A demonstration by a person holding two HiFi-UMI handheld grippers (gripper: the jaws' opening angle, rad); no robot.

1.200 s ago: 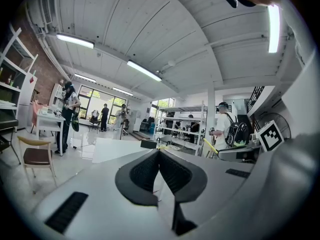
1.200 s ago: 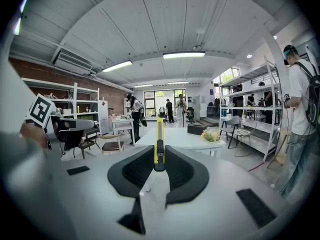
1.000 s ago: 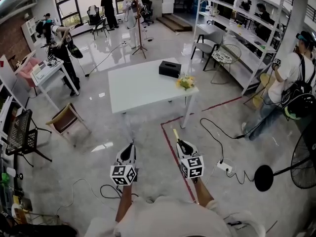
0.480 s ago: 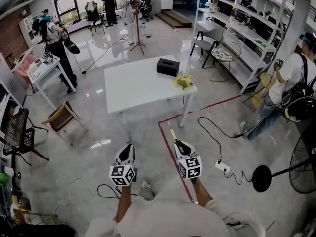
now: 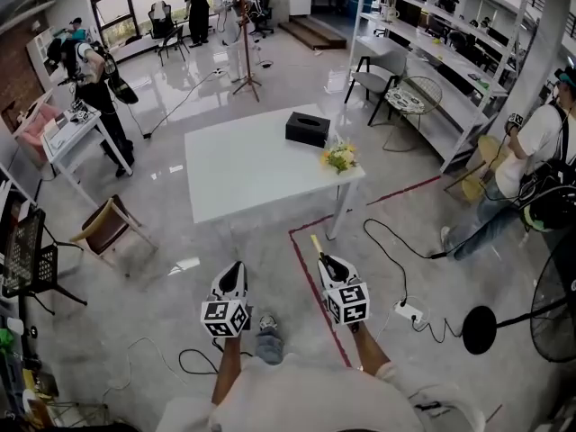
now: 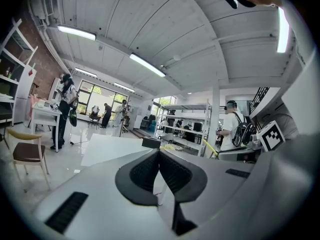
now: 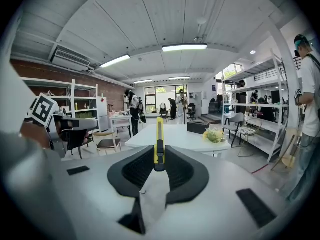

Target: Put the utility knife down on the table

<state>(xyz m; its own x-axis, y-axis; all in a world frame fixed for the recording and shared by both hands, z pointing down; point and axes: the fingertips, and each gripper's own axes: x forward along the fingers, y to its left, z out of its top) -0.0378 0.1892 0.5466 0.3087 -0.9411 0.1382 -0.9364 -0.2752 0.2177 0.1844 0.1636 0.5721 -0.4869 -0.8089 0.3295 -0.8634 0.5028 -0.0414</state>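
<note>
- The right gripper [image 5: 326, 261] holds the utility knife [image 5: 316, 244]. Its fingers [image 7: 137, 170] squeeze the yellow knife from both sides, and the knife sticks out in front, pointing at the bench [image 5: 236, 176].
- The grip looks just the same as it did a second ago.
- The knife is up in the air over the floor [image 5: 171, 241]. It is well apart from the white bench and does not touch it.
- The left gripper [image 5: 236, 270] holds nothing. Its fingers [image 6: 145, 171] are pressed together with no gap at the tips.
- Both grippers sit side by side low in the head view, as they did before.
- The bench now looks a little bigger and closer than it did a second ago.
- A black box [image 5: 308, 129] and some flowers [image 5: 339, 157] sit on the far part of the bench.
- A shoe [image 5: 268, 346] now shows between the two arms. It was not in view a second ago.
- A red line [image 5: 314, 286] on the floor runs under the right gripper.
</note>
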